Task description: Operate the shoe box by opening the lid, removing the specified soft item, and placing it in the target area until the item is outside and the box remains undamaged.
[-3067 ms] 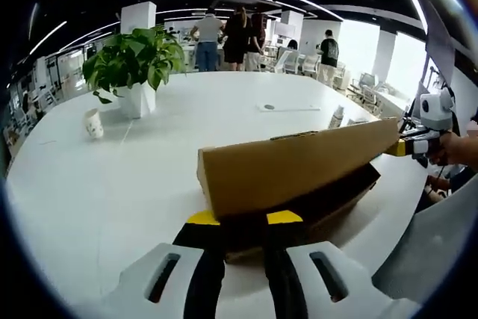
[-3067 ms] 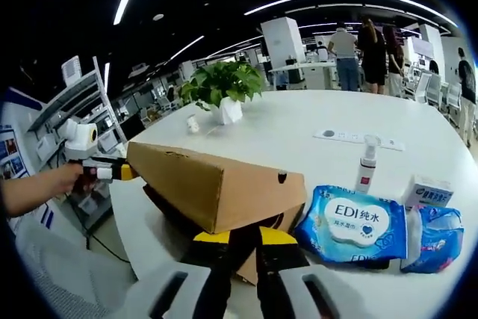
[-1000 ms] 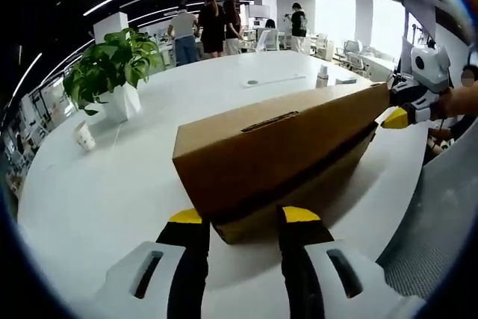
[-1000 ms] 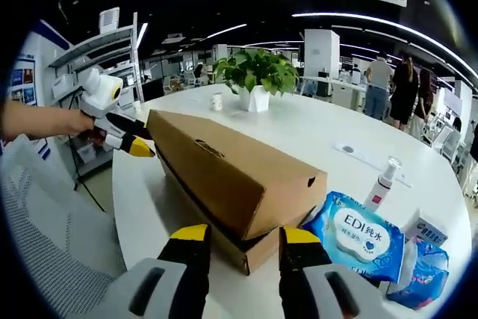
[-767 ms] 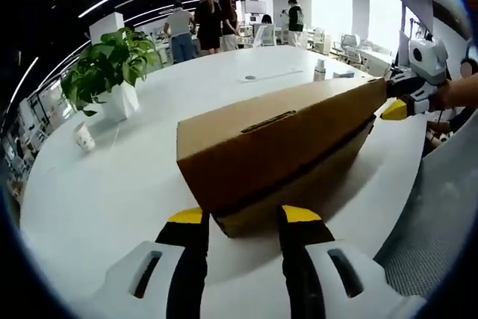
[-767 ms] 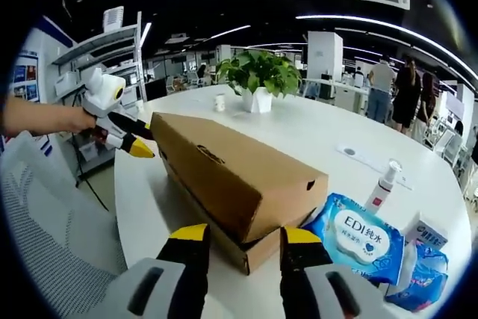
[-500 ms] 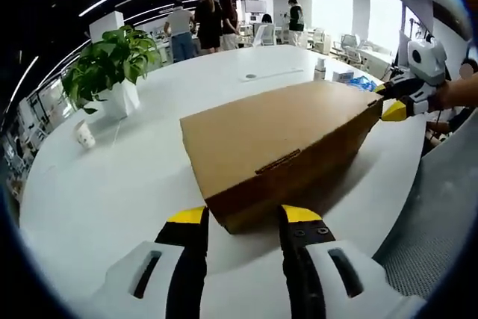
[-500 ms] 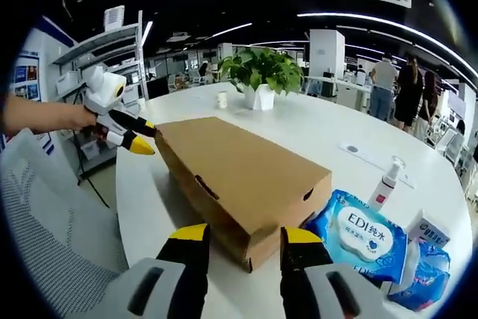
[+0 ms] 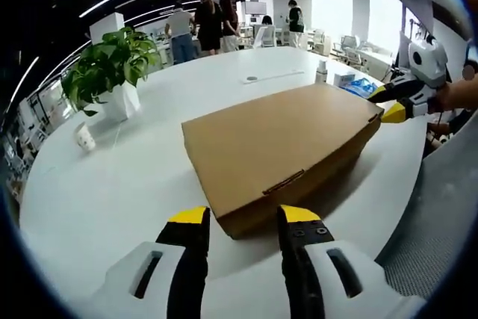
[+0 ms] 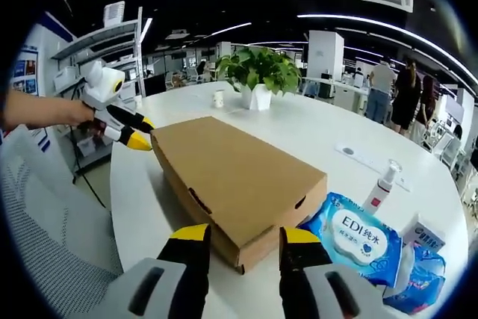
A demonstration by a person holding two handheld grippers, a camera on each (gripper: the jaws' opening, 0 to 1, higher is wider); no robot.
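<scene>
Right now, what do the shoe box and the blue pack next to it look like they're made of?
The shoe box looks like matte brown cardboard: flat kraft surface, die-cut slots, folded edges. The blue pack seems to be glossy soft plastic film, judging by its sheen and wrinkles.

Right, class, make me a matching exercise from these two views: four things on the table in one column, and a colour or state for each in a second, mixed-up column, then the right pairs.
Things:
1. shoe box
2. wipes pack
3. plant pot
4. spray bottle

States:
A. standing upright
B. white, holding green leaves
C. brown, lid shut
D. blue, lying flat

Pairs: 1-C, 2-D, 3-B, 4-A
</scene>
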